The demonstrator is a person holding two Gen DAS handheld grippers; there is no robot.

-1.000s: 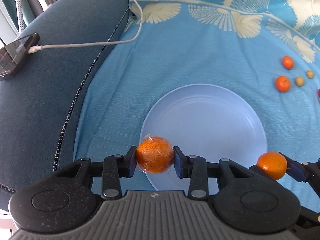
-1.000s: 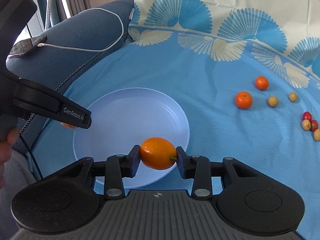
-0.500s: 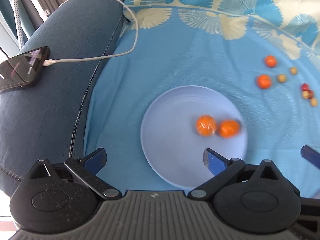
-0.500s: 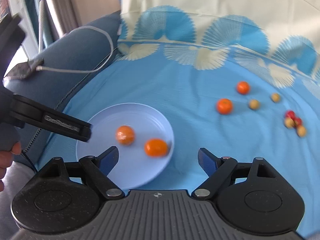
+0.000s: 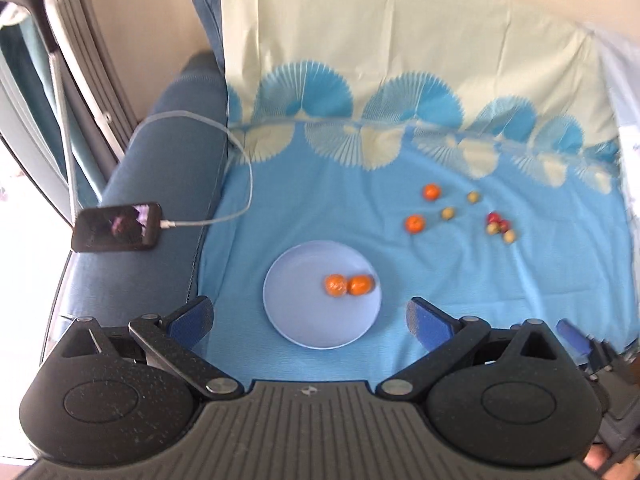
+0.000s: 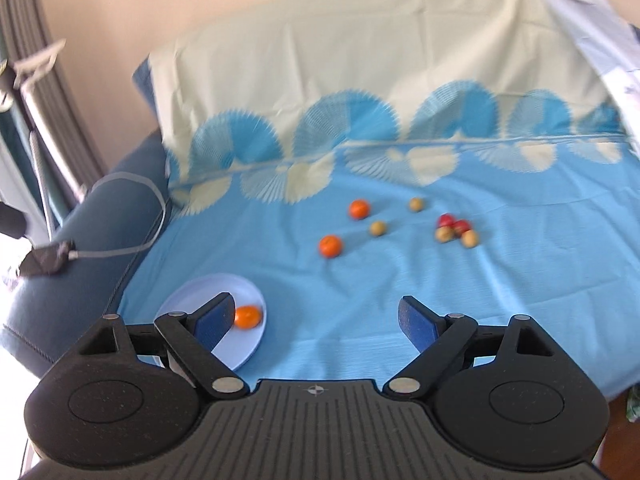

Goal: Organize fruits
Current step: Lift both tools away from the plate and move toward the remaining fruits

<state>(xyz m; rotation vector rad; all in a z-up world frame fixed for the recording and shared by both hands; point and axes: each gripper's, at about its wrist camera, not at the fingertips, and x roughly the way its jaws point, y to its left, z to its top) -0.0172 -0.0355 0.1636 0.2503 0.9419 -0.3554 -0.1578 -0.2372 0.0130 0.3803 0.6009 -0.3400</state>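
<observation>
**Left wrist view: two oranges on the plate, eight fruits left on the cloth**

Left wrist view shows the pale blue plate [image 5: 288, 320] holding two oranges [image 5: 335, 284], touching side by side right of the plate's middle. Beyond the plate, up and to its right on the blue cloth [image 5: 320, 208], lie two more small oranges [image 5: 414, 223], apart from each other. Further right of the plate sit two tan round fruits [image 5: 447, 213], each alone, then a tight cluster of two red fruits [image 5: 494, 217] and two more tan ones [image 5: 509, 236]. That makes four oranges in all, four tan fruits and two red ones.

Left gripper [image 5: 310, 314] hangs above the plate with its jaws spread wide and nothing between them. Right gripper [image 6: 316, 318] looks toward the loose fruit; its jaws are opening, also with nothing between them.

My judgement: the next pick is most likely the nearer loose orange. It should go well if the tongs come down straddling the fruit squarely, pads at its widest part, since round fruit on soft cloth may roll. Setting it on a bare part of the plate, away from the two already there, avoids knocking them off.

Left of the plate, a phone [image 5: 117, 227] on a white cable [image 5: 240, 148] rests on the dark blue sofa arm [image 5: 168, 184].
</observation>
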